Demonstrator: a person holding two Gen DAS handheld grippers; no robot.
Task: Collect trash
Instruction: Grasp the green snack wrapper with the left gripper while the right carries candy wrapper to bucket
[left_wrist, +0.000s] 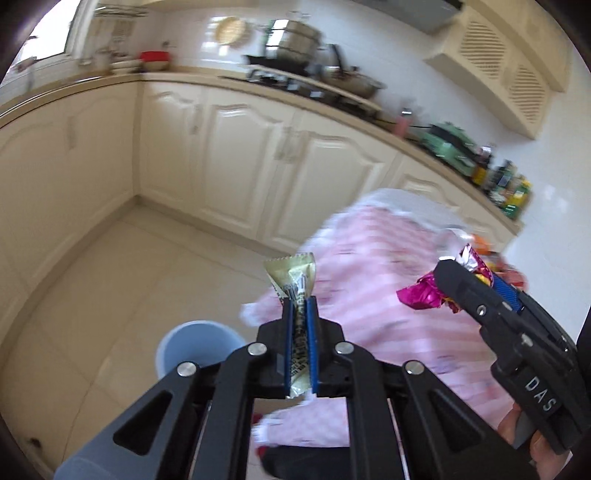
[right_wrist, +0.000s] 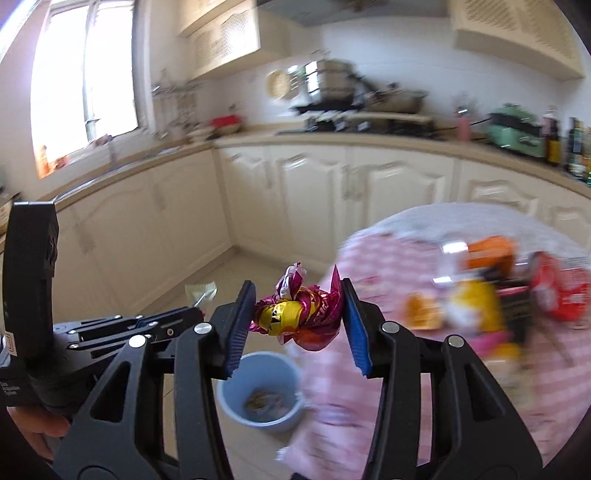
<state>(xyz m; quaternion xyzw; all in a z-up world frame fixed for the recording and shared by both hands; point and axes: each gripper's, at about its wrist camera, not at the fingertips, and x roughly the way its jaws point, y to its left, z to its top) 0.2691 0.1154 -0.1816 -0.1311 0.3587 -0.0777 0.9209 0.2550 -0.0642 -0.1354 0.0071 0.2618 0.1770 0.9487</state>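
— Left gripper (left_wrist: 301, 314) pinches the flat gold wrapper (left_wrist: 293, 277); where's the bin (left_wrist: 192, 343)?
— Below-left of it, on the floor. Right gripper (right_wrist: 299, 314) clamps the crumpled magenta wrapper (right_wrist: 299, 317), almost directly above the bin.

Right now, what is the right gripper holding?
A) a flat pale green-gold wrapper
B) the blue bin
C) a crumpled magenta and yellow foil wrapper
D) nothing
C: the right gripper is shut on the crumpled magenta and yellow foil wrapper, pressed between its blue pads.
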